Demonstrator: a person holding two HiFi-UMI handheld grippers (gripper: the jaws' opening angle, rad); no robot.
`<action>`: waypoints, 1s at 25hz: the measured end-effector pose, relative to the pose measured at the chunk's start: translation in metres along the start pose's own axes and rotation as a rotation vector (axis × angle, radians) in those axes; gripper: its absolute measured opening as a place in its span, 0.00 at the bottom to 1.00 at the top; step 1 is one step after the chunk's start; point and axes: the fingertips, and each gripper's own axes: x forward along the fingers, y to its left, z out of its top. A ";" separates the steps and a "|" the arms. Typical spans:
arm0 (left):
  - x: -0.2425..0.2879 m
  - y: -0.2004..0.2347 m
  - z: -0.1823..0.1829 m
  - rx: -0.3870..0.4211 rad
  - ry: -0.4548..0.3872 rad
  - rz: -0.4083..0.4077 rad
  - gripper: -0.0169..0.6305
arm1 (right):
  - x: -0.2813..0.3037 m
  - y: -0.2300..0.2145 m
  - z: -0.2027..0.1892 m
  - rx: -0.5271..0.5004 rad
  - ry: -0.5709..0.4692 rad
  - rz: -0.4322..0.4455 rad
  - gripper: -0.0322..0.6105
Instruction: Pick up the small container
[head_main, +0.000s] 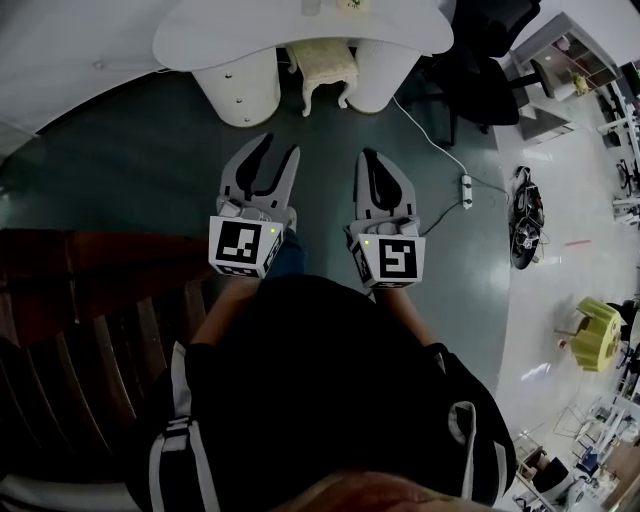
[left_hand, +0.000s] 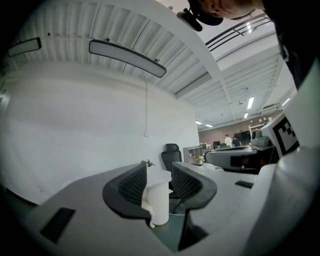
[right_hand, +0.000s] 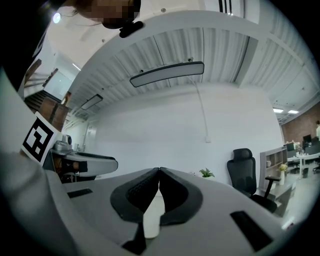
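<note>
The gripper views are evenly bright under a long ceiling lamp (left_hand: 127, 57) above the jaws, with fisheye bending and black corners. The head view is dimmer, its pale floor (head_main: 570, 290) glaring right of the right gripper (head_main: 369, 158)

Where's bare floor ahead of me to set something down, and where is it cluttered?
Bare green floor lies left of the left gripper, bordered by the white table leg and the wooden slats. Crowded: the cream stool under the table, and right of the right gripper, the power strip with its cable.
</note>
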 end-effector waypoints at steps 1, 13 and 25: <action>0.008 0.006 -0.001 -0.002 0.000 -0.004 0.26 | 0.010 -0.002 -0.001 -0.001 0.001 -0.003 0.08; 0.112 0.100 -0.020 -0.026 0.043 -0.028 0.28 | 0.148 -0.020 -0.026 -0.036 0.069 -0.036 0.08; 0.187 0.163 -0.038 -0.047 0.056 -0.082 0.30 | 0.234 -0.039 -0.036 -0.028 0.064 -0.110 0.08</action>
